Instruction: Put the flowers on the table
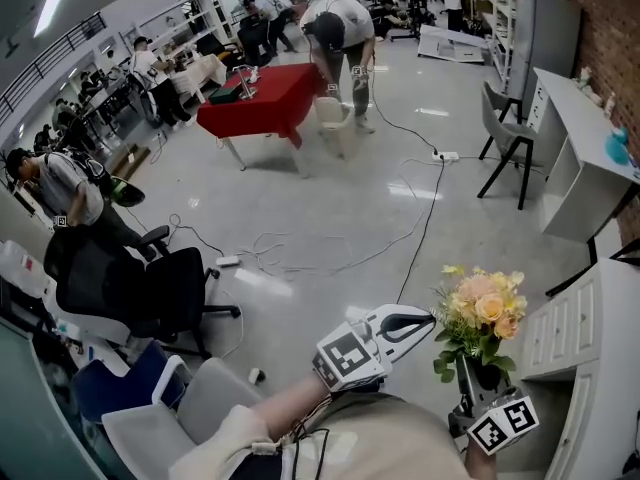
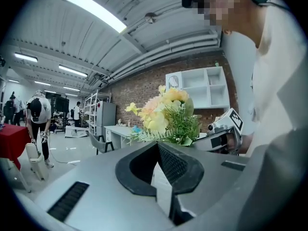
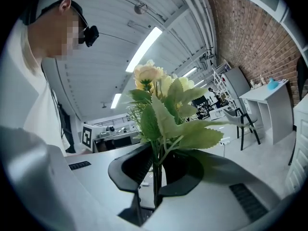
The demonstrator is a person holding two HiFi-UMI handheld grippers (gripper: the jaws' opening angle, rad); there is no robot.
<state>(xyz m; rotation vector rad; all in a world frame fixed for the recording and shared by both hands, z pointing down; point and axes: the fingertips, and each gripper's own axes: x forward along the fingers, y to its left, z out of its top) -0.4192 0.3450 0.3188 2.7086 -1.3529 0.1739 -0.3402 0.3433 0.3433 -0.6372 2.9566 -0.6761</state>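
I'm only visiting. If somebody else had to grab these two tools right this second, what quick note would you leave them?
Left tool: shut, nothing in it, held out beside the flowers.
Right tool: shut on the stems of the flowers, with the bunch upright.
Done: the flowers are picked up and held above the floor.
Left: set them on a table. Which one is unclear. The red table is far across the room, and a white desk stands by the right wall.

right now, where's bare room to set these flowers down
The red table's near half, beside the bending person, looks bare; its left end holds clutter. The white desk is mostly bare. Cables crowd the floor between.
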